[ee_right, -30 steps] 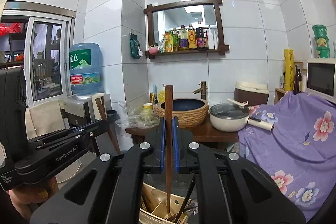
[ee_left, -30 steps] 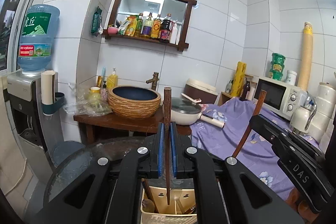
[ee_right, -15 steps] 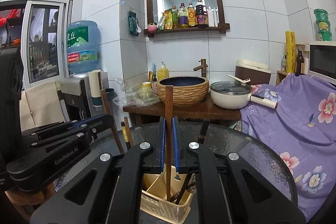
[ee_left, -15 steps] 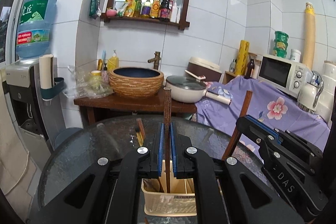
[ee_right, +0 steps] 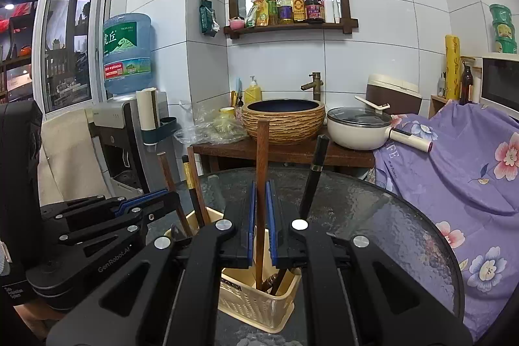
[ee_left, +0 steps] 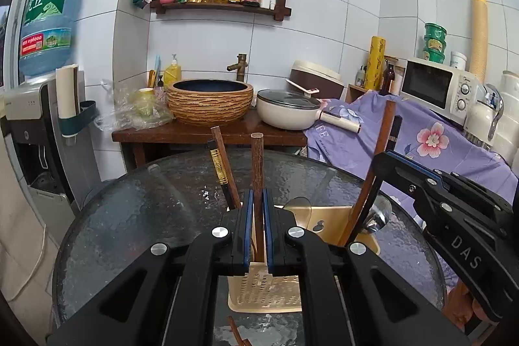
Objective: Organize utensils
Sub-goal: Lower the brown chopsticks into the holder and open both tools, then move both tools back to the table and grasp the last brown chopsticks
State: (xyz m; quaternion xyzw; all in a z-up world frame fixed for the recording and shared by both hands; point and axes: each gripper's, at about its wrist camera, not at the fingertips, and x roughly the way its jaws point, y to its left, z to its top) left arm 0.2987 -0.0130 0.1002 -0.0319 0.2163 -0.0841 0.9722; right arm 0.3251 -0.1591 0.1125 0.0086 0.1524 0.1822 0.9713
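Observation:
A beige perforated utensil holder (ee_left: 264, 292) stands on the round glass table (ee_left: 136, 216); it also shows in the right wrist view (ee_right: 259, 304). My left gripper (ee_left: 258, 229) is shut on a brown wooden chopstick (ee_left: 257, 164) held upright, its lower end inside the holder. My right gripper (ee_right: 261, 216) is shut on another brown chopstick (ee_right: 262, 151), its tip down in the holder. Other chopsticks (ee_left: 222, 164) and a metal spoon (ee_left: 376, 218) stand in the holder. A black chopstick (ee_right: 313, 174) leans there too.
Behind the table are a wooden stand with a woven basin (ee_left: 209, 101) and a white pan (ee_left: 288, 112). A purple floral cloth (ee_left: 431, 145) covers the right side, a microwave (ee_left: 438, 88) behind it. A water dispenser (ee_left: 42, 31) stands left. Loose chopsticks (ee_left: 236, 333) lie before the holder.
Both grippers have lowered and tilted downward with their chopsticks. The holder and table now fill more of both views, and the chopstick tips sit deeper in the holder.

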